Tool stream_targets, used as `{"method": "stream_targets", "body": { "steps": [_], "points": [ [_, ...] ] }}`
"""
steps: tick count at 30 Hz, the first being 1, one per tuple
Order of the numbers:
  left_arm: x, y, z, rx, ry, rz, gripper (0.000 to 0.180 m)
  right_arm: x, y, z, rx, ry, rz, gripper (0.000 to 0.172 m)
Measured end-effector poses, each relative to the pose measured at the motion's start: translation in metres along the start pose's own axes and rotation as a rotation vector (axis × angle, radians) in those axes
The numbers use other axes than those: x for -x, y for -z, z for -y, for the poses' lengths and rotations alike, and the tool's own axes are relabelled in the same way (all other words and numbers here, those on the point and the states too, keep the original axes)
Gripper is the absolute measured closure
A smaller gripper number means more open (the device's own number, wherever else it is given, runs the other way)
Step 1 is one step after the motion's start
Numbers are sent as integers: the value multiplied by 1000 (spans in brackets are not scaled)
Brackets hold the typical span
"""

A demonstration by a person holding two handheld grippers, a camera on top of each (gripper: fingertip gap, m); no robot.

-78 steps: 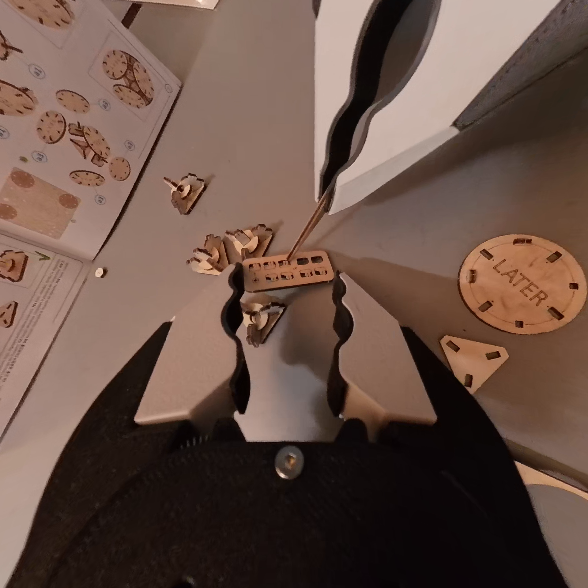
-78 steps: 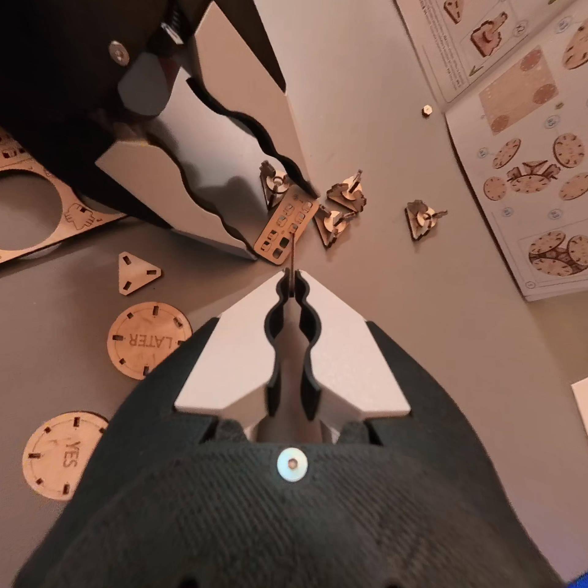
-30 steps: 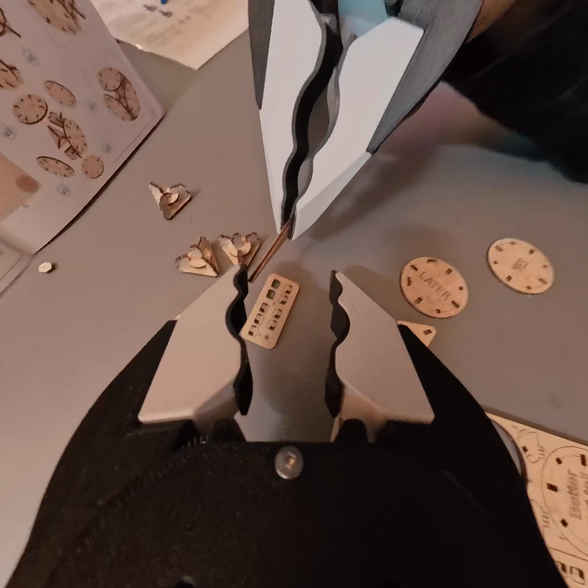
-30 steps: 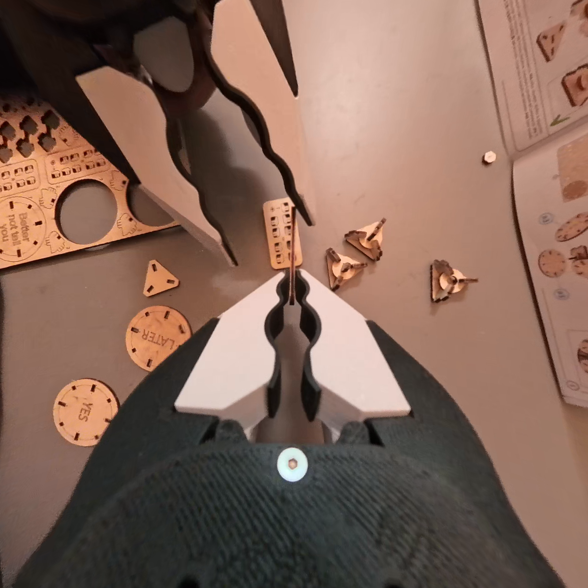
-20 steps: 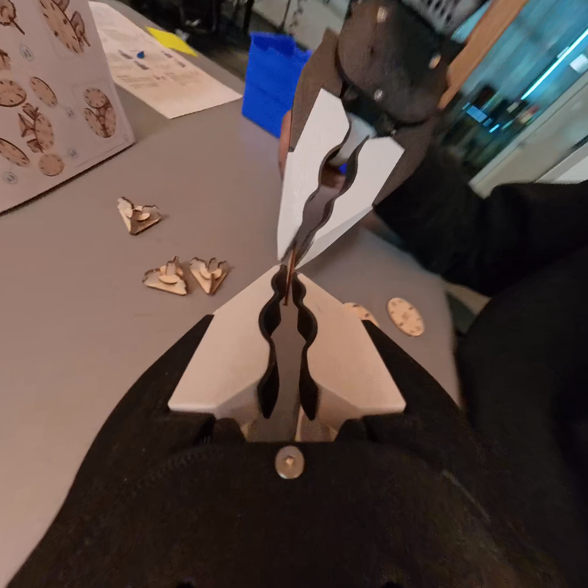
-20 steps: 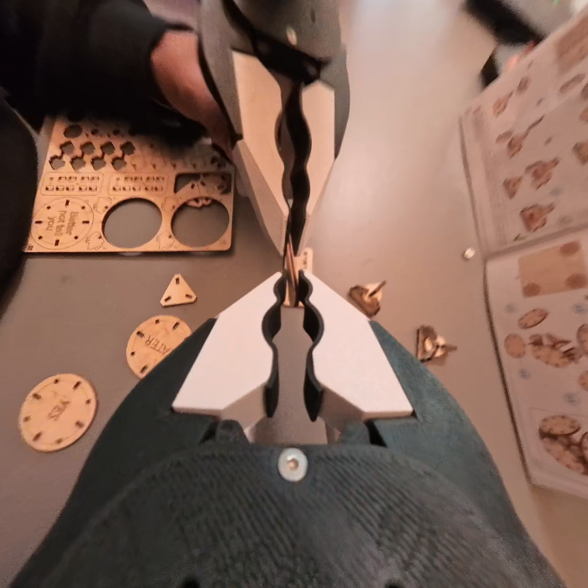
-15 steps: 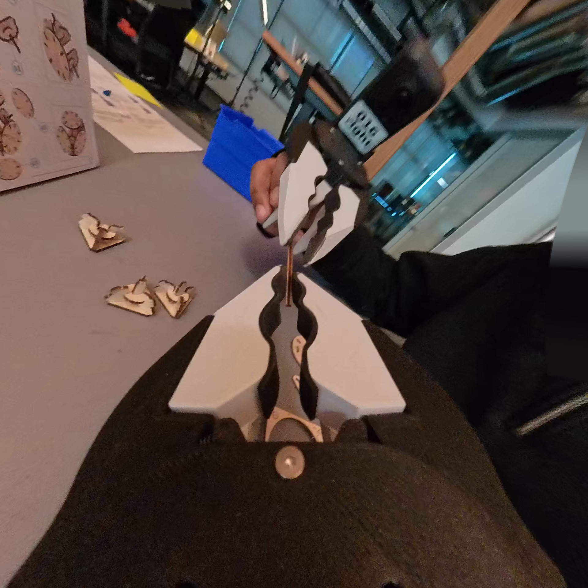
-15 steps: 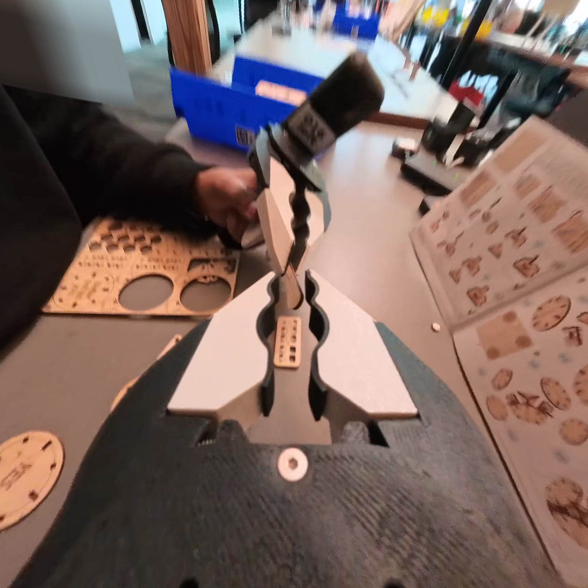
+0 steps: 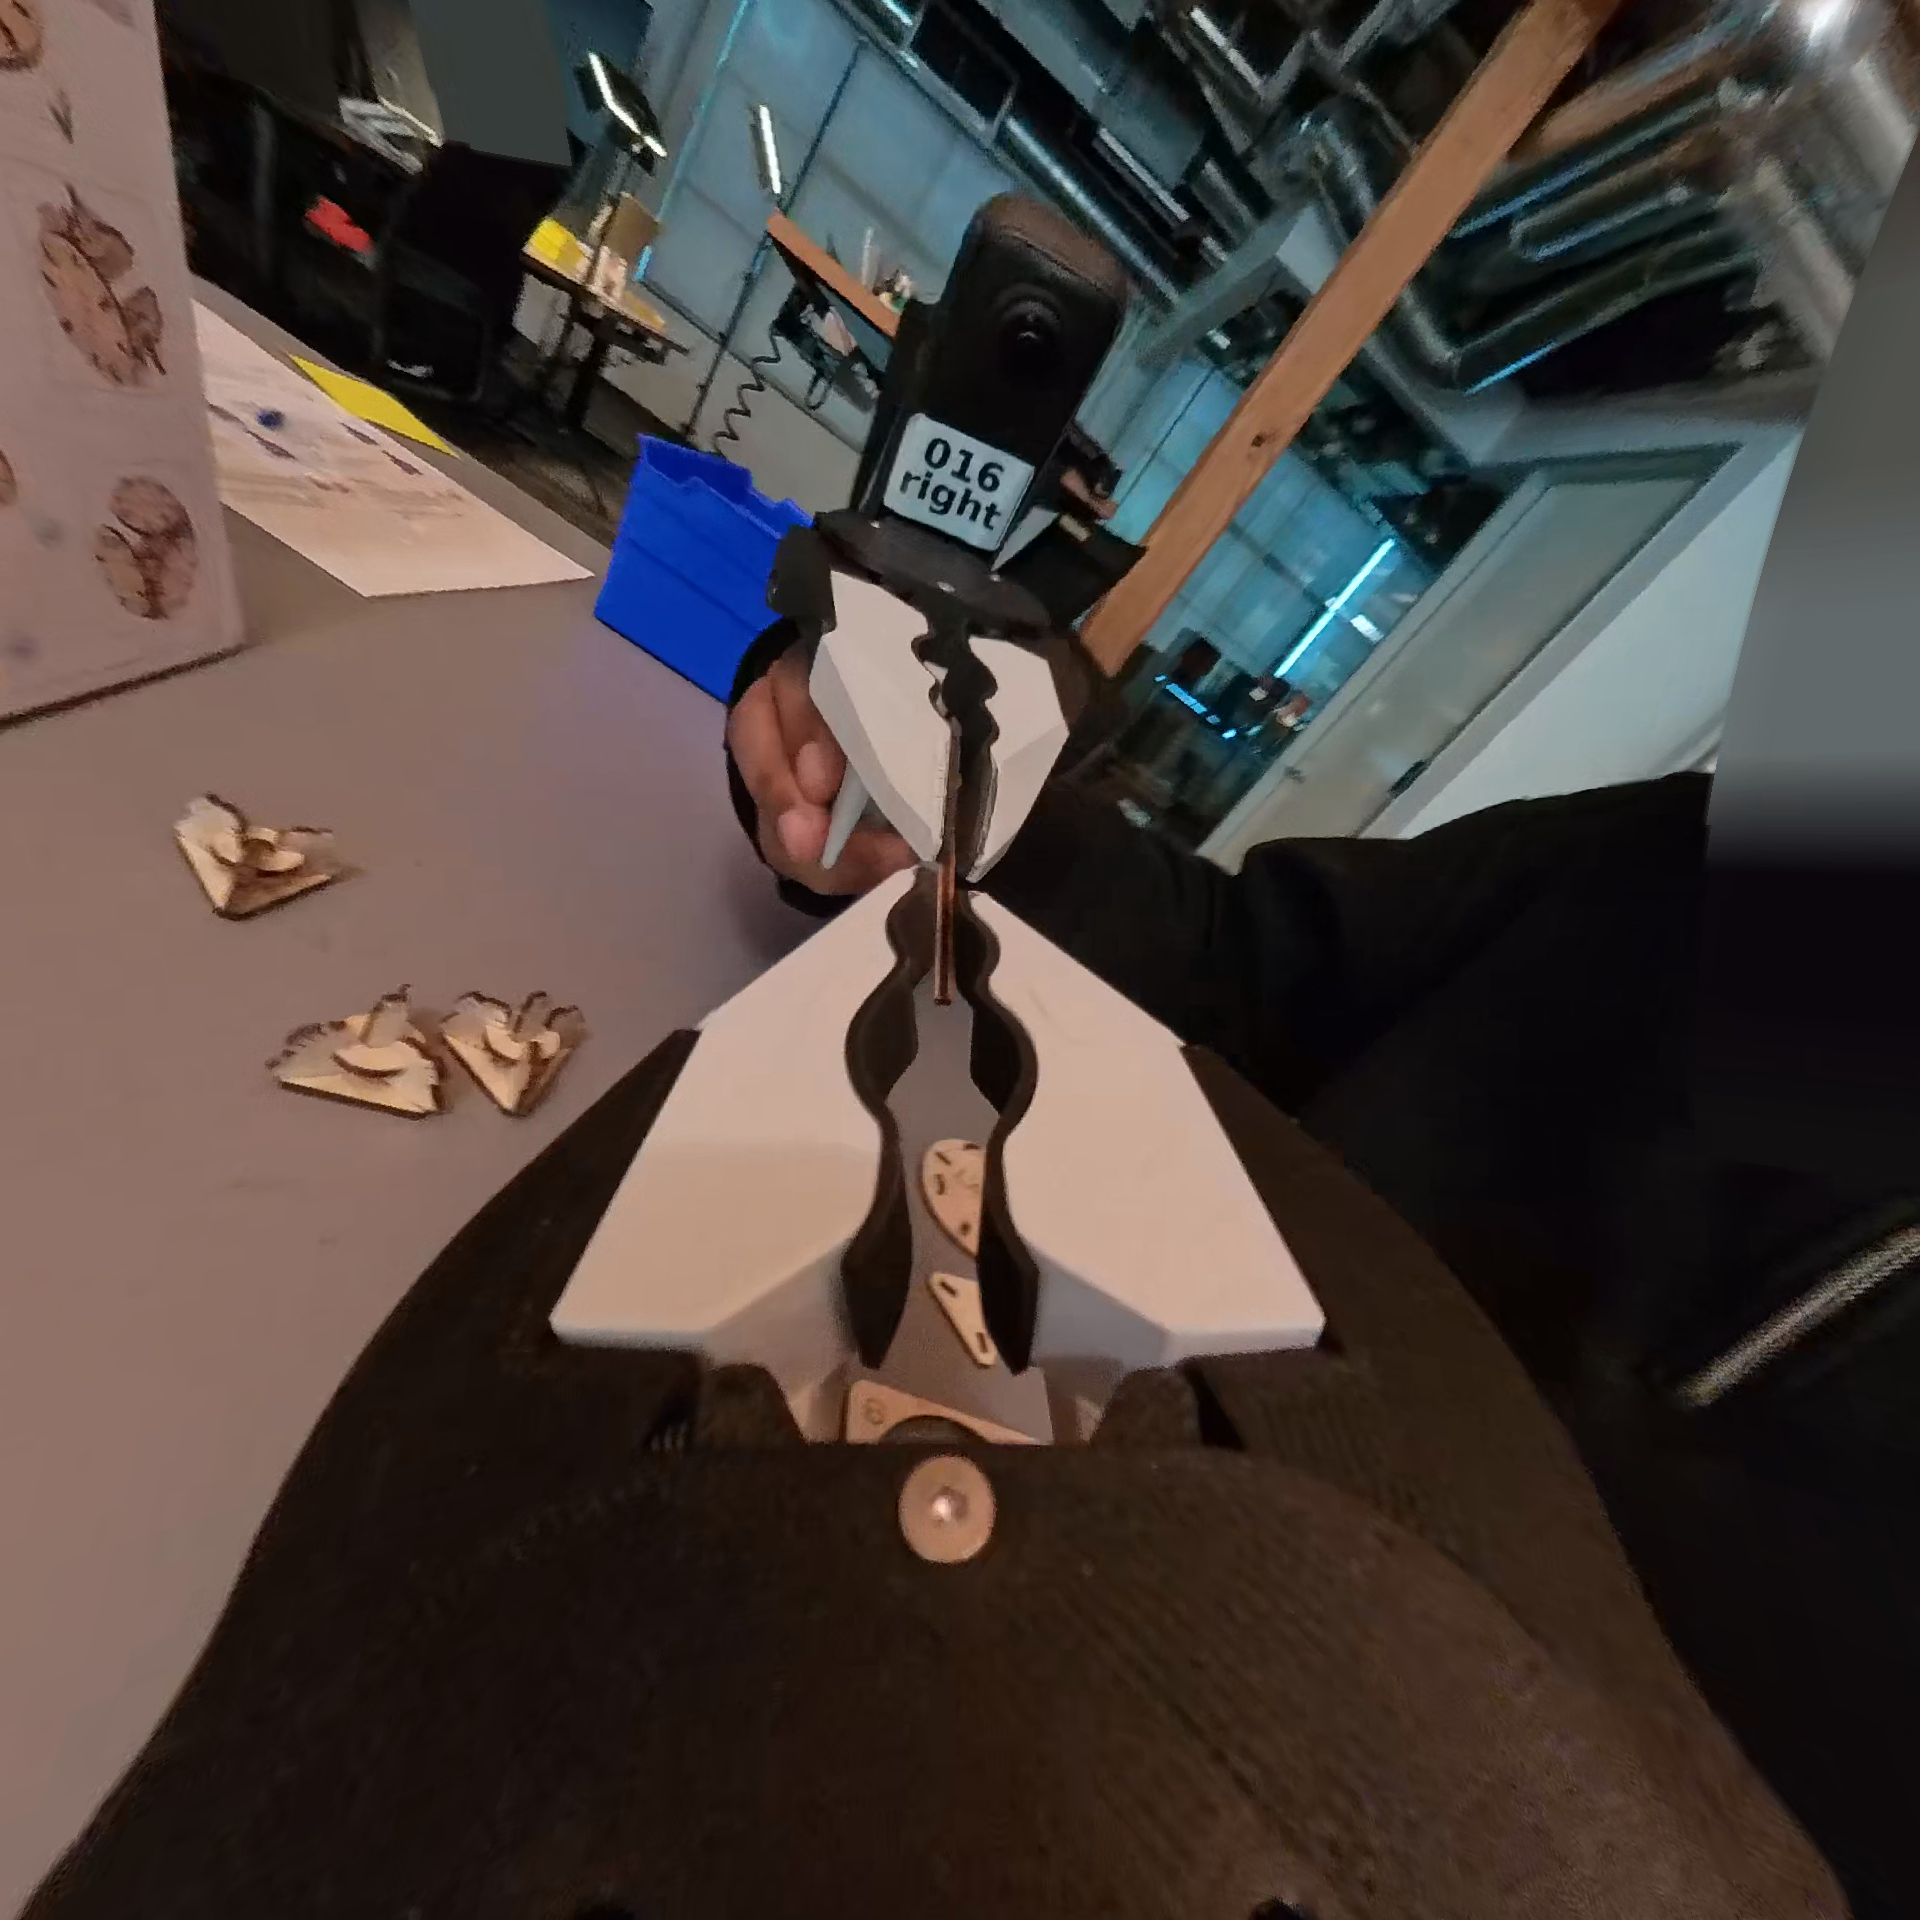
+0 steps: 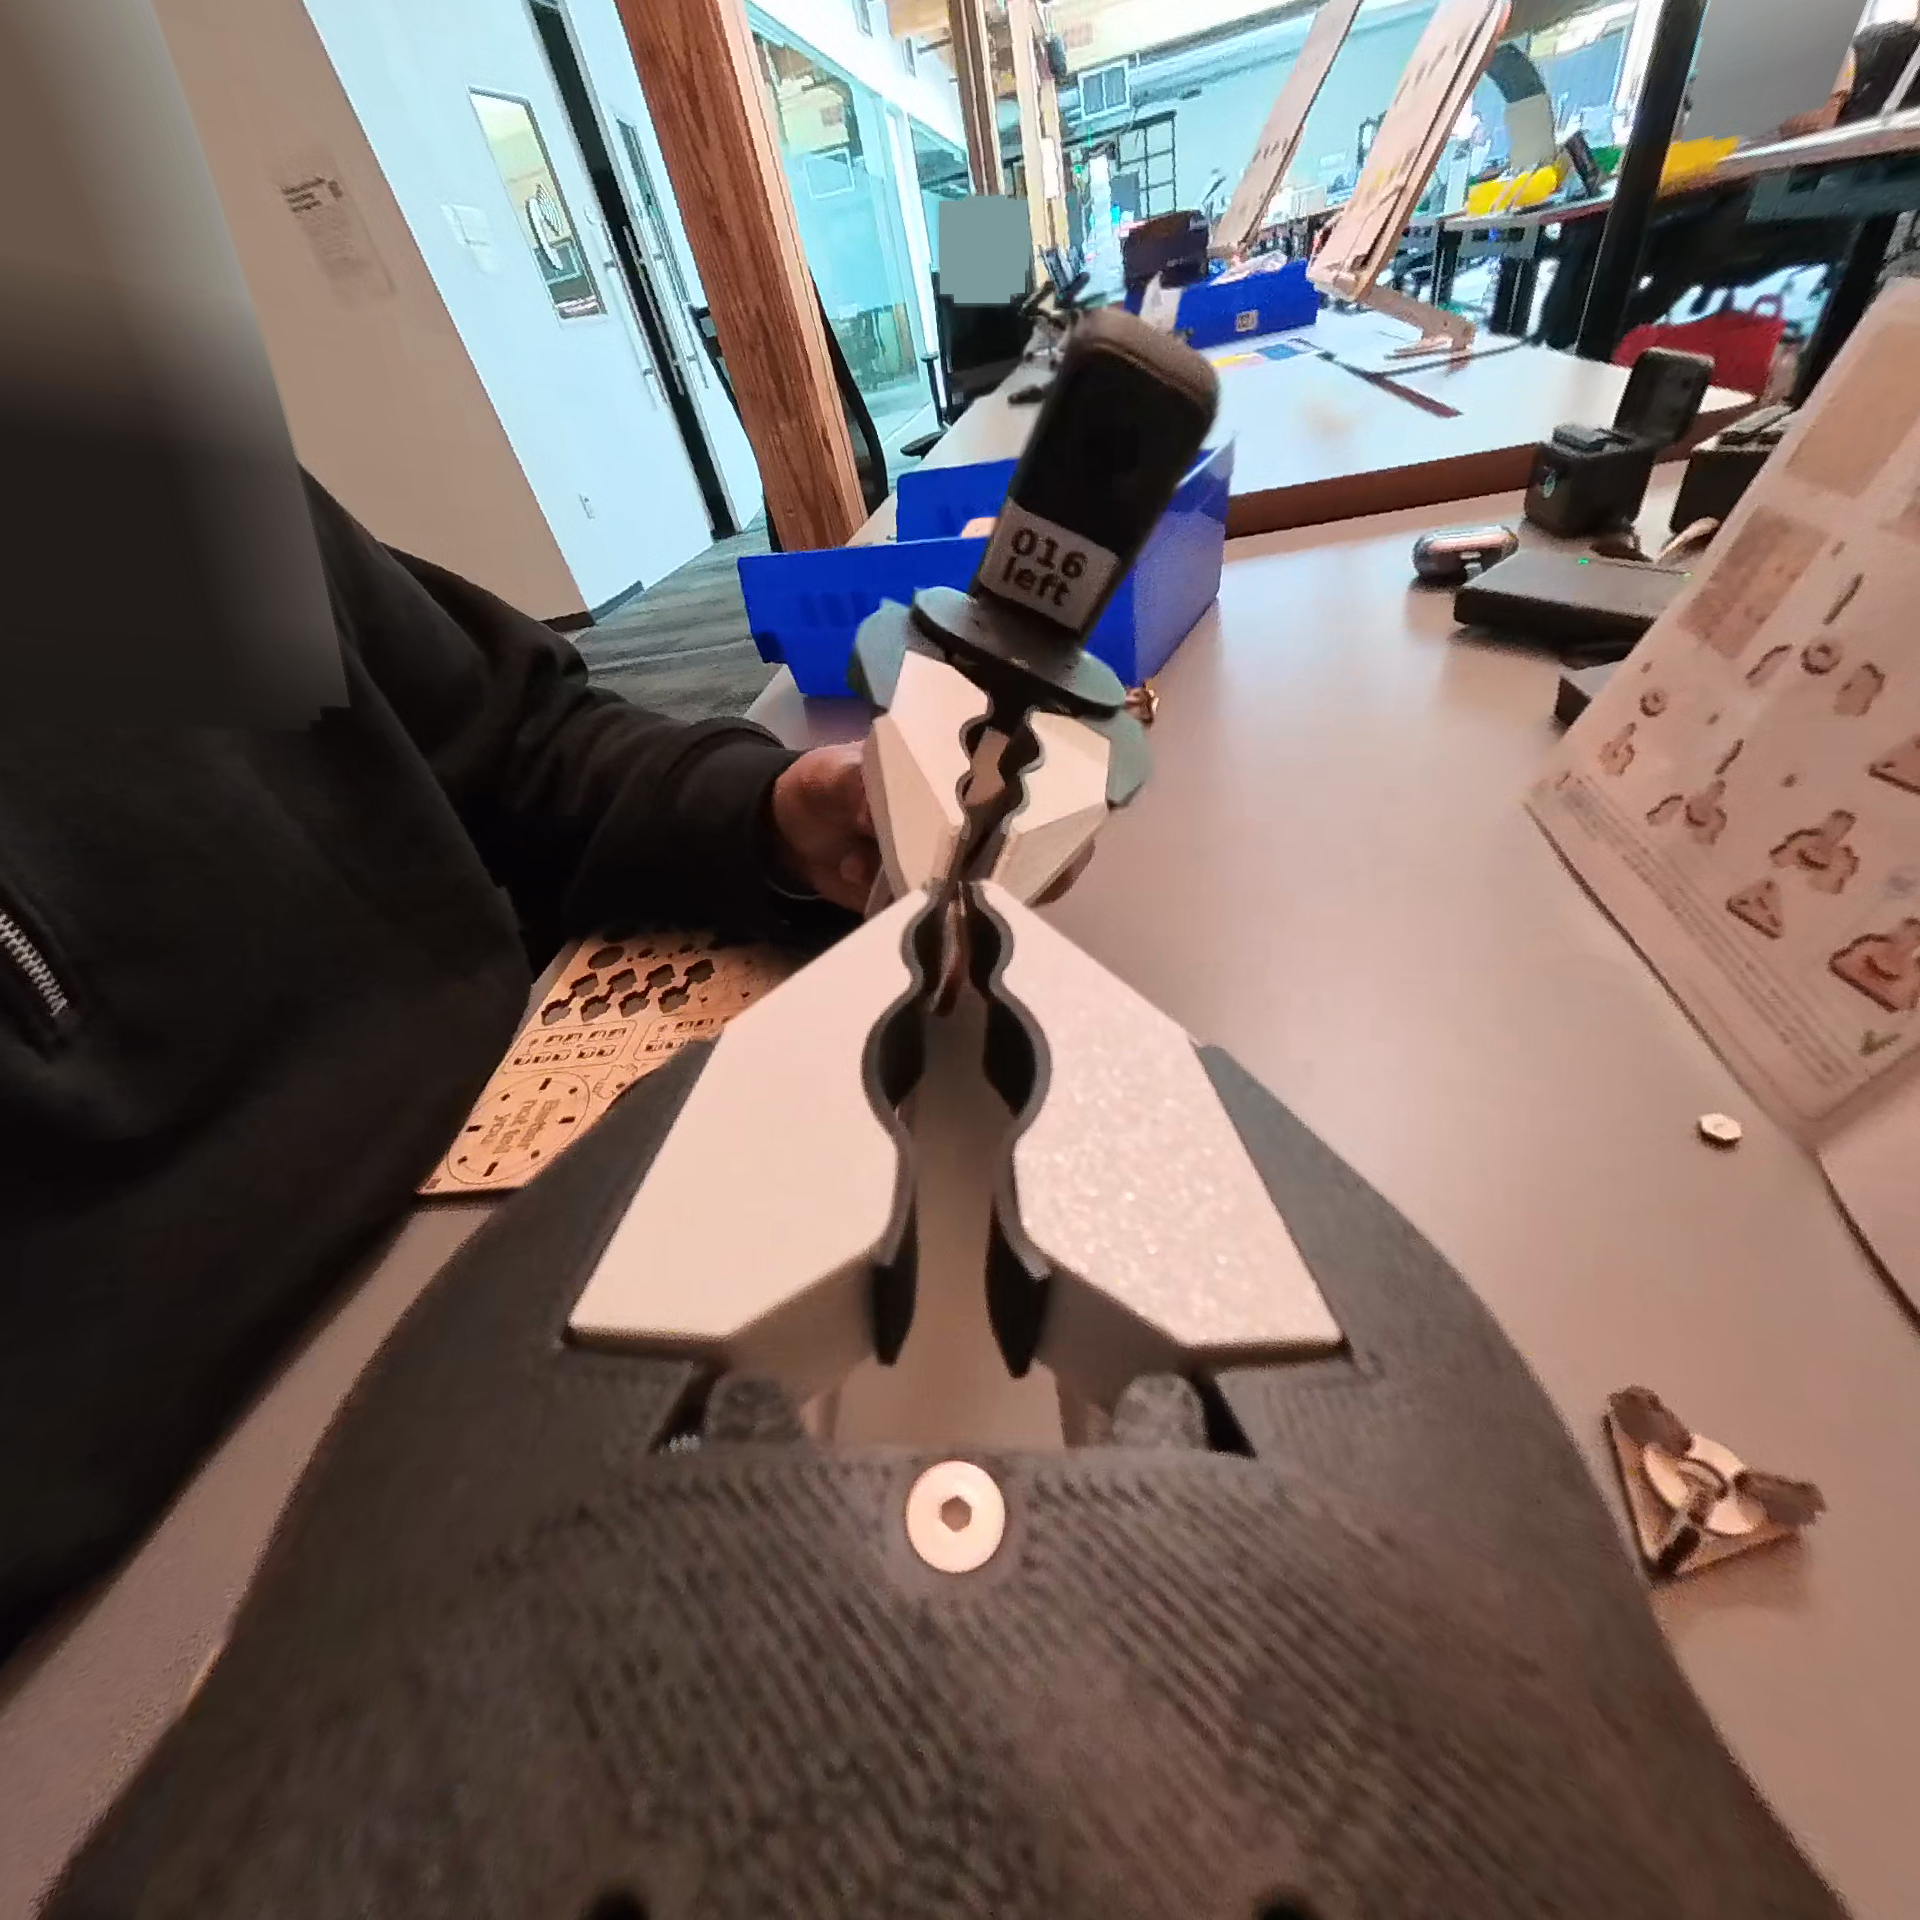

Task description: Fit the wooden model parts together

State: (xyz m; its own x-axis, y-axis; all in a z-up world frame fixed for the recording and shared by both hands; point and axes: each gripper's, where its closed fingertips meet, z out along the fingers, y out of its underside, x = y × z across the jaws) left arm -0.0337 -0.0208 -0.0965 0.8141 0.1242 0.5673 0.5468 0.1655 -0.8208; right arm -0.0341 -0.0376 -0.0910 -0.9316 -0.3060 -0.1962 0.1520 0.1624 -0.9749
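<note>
A thin flat wooden piece point(image 9: 942, 945), seen edge-on, is up in the air between both grippers. My left gripper point(image 9: 940, 904) is shut on its near end. My right gripper point(image 9: 951, 847) faces it tip to tip and is shut on the far end. In the right wrist view the same piece point(image 10: 943, 982) sits between the pads of my right gripper point(image 10: 951, 914), with my left gripper point(image 10: 961, 873) just beyond it. A hand point(image 9: 790, 790) holds the right gripper.
Three small assembled wooden triangles point(image 9: 358, 1060) point(image 9: 509, 1044) point(image 9: 249, 852) lie on the grey table. A wooden disc point(image 9: 956, 1184) lies under my left gripper. A cut-out wooden sheet point(image 10: 582, 1039), a blue bin point(image 10: 935, 592), an instruction booklet point(image 10: 1766, 831) and another triangle point(image 10: 1704, 1496) are nearby. Less than 4 cm separates the two grippers' tips. Both grippers' tips are roughly 15 cm from the wooden disc point(image 9: 956, 1184).
Both grippers rose from the table. My left gripper shut on the thin wooden piece held by the right. My right gripper opened briefly, then shut on the piece again.
</note>
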Motion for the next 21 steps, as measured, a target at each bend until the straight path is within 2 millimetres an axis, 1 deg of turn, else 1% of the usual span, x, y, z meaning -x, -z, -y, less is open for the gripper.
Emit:
{"method": "stream_targets", "body": {
  "steps": [2, 4, 7, 10, 16, 21],
  "points": [
    [0, -1, 0, 11, -86, 49, 180, 0, 1, 0, -2, -13, -4, 170],
    [-3, 0, 3, 13, -167, 87, 180, -1, 2, 2, -8, -22, -15, 164],
    [-5, 1, 7, 8, -243, 134, 180, -1, 2, 3, -1, -27, -19, 163],
    [-5, 3, 10, -11, -259, 143, 180, 1, 1, 3, -2, -34, -5, 171],
    [-7, 4, 11, -19, -217, 116, 180, 2, 0, 5, -11, -24, 1, 172],
    [-7, 3, 11, -12, -223, 116, 180, 3, 0, 5, -32, -45, 18, 172]
  ]
}}
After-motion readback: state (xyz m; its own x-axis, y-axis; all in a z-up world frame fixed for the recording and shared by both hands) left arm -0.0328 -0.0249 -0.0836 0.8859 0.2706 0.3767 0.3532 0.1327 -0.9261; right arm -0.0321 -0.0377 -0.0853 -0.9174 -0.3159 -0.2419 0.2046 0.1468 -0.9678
